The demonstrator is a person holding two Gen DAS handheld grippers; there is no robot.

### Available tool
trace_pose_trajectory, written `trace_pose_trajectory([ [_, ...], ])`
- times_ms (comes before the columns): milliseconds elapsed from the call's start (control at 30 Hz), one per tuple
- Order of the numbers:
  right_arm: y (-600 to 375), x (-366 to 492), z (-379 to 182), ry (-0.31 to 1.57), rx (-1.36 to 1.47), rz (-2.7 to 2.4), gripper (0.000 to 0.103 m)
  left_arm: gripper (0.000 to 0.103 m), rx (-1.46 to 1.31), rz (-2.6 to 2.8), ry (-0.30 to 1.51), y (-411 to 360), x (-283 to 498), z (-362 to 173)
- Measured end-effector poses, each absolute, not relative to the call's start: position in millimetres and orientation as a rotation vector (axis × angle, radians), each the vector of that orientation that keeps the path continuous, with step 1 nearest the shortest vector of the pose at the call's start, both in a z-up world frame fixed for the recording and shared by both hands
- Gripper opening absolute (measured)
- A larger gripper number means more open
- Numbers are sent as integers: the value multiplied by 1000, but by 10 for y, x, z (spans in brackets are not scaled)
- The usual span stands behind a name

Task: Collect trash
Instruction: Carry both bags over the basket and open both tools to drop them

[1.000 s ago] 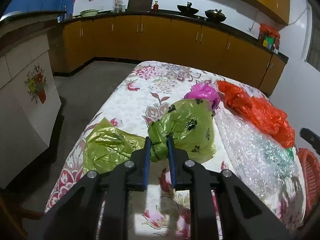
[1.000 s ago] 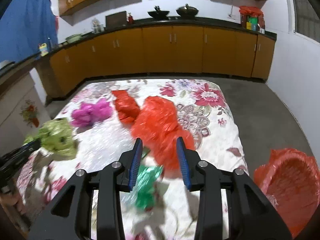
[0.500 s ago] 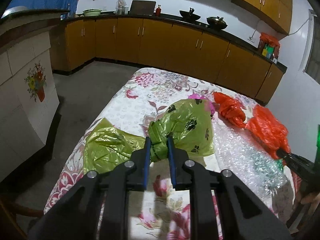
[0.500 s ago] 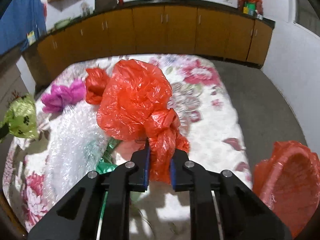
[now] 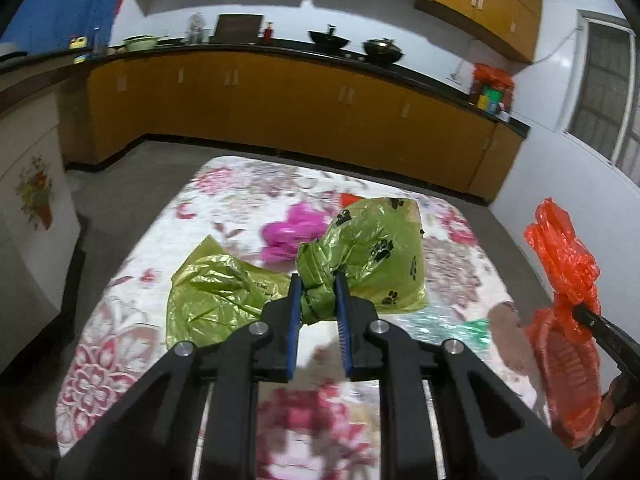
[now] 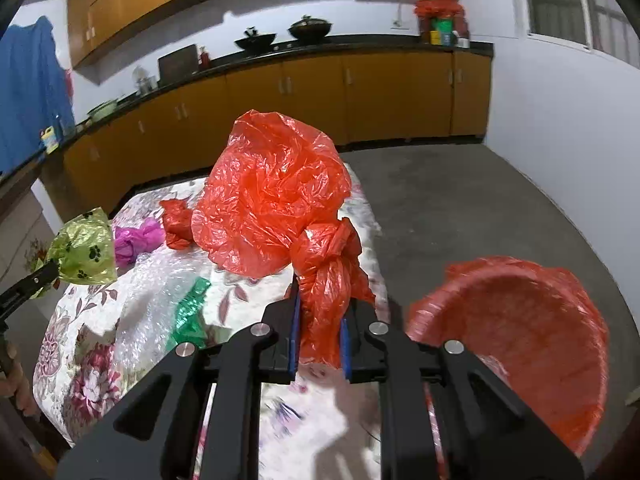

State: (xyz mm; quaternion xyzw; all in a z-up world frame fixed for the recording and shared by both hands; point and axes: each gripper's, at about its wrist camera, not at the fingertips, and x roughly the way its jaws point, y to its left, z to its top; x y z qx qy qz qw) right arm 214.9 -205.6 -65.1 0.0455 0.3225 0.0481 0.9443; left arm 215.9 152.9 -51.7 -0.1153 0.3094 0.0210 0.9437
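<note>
My left gripper is shut on the knot of a green paw-print bag and holds it above the floral table; the bag also shows in the right wrist view. My right gripper is shut on the knot of a big red bag, lifted above the table edge beside a red basket. That red bag and the basket show at the far right of the left wrist view.
On the table lie a flat green bag, a pink bag, a small red bag, bubble wrap and a green wrapper. Yellow cabinets line the back wall.
Both grippers have risen with their bags. The green bag has left the table. The right gripper closed on the red bag and carried it toward the basket.
</note>
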Motion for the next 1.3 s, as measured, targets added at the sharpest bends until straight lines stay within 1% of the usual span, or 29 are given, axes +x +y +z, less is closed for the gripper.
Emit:
trace_pose_trajectory([
  [267,-2343,1864,-559,618,97,17,16,17,-208,-83,637,937,2202,-449],
  [633,-2906,1536,-541,603,213,-107,16,17,-219,-256,670,72,2225,-426],
  [1300,-3491,1241,-630,600,312,-249,16,17,-210,-427,741,-871,2245,-539],
])
